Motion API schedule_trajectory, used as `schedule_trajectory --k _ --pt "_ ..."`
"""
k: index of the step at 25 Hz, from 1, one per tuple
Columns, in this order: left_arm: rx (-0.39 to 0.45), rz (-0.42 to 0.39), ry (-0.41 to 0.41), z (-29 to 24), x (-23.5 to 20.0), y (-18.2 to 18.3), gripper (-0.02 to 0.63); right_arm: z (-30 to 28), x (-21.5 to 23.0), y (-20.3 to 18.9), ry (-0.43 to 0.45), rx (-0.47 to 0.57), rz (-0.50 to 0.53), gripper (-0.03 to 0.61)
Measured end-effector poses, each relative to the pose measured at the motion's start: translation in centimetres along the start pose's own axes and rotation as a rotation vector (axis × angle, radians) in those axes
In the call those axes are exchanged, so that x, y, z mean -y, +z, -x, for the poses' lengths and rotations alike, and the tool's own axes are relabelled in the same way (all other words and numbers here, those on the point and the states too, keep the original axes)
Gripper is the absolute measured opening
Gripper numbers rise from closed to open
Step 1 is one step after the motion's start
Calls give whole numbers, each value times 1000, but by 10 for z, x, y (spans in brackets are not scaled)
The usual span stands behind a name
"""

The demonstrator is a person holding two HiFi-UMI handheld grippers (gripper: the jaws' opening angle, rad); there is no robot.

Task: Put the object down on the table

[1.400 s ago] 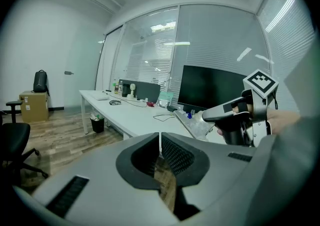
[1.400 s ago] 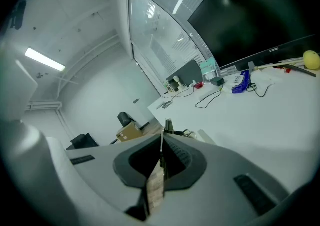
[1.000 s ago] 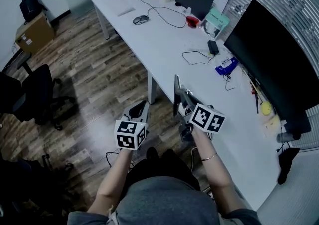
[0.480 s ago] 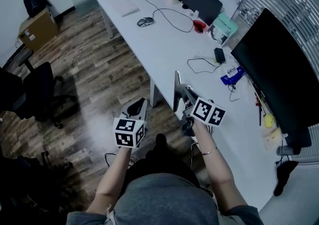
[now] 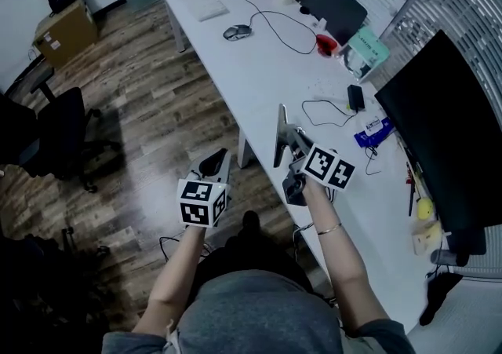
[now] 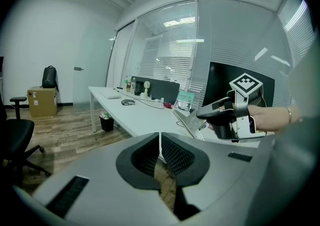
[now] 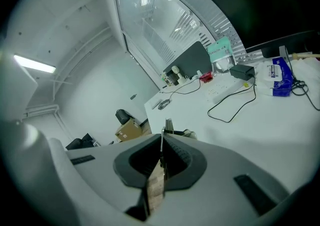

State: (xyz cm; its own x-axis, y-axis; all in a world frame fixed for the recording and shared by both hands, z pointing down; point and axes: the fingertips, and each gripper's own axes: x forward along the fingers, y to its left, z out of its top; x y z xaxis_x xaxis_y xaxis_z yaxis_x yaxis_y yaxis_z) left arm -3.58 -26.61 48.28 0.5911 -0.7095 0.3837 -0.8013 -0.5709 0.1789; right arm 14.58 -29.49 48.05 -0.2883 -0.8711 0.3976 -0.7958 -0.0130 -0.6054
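Note:
My right gripper point(image 5: 292, 143) is shut on a thin grey flat panel point(image 5: 278, 136), held upright and edge-on at the near edge of the white table point(image 5: 259, 70). In the right gripper view the panel point(image 7: 160, 170) runs as a narrow strip between the closed jaws, its top sticking out over the table point(image 7: 260, 120). The left gripper view shows the same panel point(image 6: 189, 122) slanting out from the right gripper point(image 6: 207, 115). My left gripper point(image 5: 216, 164) hangs over the wooden floor left of the table, jaws together point(image 6: 160, 142) with nothing between them.
On the table lie a mouse point(image 5: 236, 31), a keyboard point(image 5: 210, 5), black cables point(image 5: 321, 109), a black adapter point(image 5: 355, 97) and a blue pack point(image 5: 369, 131). A big dark monitor point(image 5: 447, 148) stands at the right. An office chair point(image 5: 63, 133) and a cardboard box point(image 5: 64, 31) are on the floor at the left.
The head view has tilted a little, so the table sits higher and further right. Both grippers keep about the same place, and the right one still grips the panel.

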Motion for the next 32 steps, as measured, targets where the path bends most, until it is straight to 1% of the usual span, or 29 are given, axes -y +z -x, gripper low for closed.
schedule_trajectory --k 9,17,32 --pt "-29 18 24 -20 -10 -1 31 -34 20 6 -11 -42 -14 14" --pt "-46 28 41 -31 -16 -3 31 -57 34 -1 -27 -92 -17 14" --pt "-68 29 54 -41 -20 -5 31 -76 51 -6 -42 -130 -56 14"
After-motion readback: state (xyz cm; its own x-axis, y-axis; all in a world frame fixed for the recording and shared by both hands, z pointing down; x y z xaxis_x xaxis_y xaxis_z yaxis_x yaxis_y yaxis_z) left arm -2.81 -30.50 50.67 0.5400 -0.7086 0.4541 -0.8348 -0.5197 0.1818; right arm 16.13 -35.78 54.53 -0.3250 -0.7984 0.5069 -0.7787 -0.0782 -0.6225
